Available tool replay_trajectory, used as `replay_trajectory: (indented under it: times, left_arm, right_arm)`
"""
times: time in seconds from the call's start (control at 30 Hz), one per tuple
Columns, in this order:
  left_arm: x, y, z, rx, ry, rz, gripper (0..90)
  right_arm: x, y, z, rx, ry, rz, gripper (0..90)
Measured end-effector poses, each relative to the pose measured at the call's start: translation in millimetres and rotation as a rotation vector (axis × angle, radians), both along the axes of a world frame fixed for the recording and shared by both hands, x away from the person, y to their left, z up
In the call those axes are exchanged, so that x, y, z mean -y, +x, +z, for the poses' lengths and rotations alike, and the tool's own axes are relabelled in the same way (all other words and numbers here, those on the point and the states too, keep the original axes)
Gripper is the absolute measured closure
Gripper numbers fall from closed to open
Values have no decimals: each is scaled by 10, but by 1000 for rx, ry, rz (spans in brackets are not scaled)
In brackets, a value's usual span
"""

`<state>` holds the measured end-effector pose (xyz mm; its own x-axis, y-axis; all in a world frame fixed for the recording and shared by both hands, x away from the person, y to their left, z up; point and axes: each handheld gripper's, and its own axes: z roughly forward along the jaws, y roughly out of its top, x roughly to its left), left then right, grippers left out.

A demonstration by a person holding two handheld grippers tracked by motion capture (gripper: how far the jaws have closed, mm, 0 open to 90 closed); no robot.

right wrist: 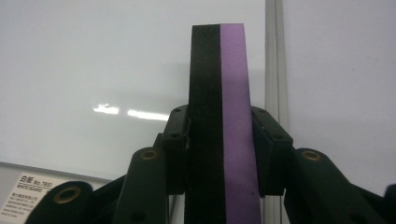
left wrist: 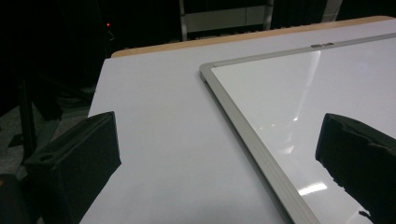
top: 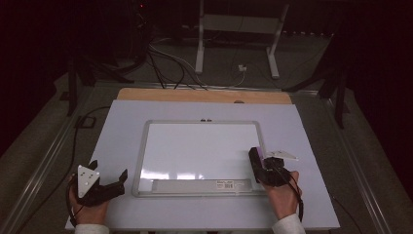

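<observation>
The right gripper (top: 259,163) was clamped on a black-and-purple eraser (right wrist: 219,121), which stood over the right edge of the whiteboard (top: 202,146) lying on the worktop (top: 122,126); the step in hand appeared to be bringing the eraser to the board for wiping. The next move would call for setting its black face flat on the surface. The left gripper (top: 108,175) rested at the board's lower left, fingers (left wrist: 77,158) spread wide and grasping nothing.

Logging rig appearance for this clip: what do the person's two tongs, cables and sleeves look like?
Both tongs are black, angular two-jaw tools. The left tongs carry a grey three-cornered plate with small dark dots. The right tongs have brass-coloured pivot holes and a pale plate on top. A thin black cable trails by the right wrist. White sleeve cuffs show.
</observation>
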<state>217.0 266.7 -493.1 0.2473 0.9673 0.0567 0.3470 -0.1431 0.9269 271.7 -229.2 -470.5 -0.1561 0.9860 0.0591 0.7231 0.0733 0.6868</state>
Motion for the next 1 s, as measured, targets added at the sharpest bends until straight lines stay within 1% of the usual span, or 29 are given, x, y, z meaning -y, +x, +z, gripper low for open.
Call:
replay_trajectory:
  times: [0.13,0.27,0.43,0.6,0.73,0.83,0.9,1.0]
  left_arm:
    - [2,-2,2,0,0,0,6]
    - [1,-2,3,-1,0,0,6]
    - [-1,-1,3,0,-2,0,6]
    - [-2,-3,4,0,-2,1,6]
    - [-2,-5,5,-1,-1,0,6]
    - [-2,-4,4,0,-2,1,6]
    - [-5,-2,3,1,-2,2,6]
    - [-5,-1,1,-1,-2,1,6]
  right_arm:
    - [28,-26,-40,-14,-11,-12,631]
    - [50,-51,-79,-28,-12,-23,631]
    - [37,-61,-114,-47,-18,-33,630]
    - [-7,-67,-127,-41,-46,-36,628]
    - [6,-61,-129,-45,-34,-34,617]
    - [16,-46,-149,-39,-20,-22,527]
    - [11,-45,-152,-17,-30,-14,452]
    - [16,-37,-120,9,-4,-5,342]
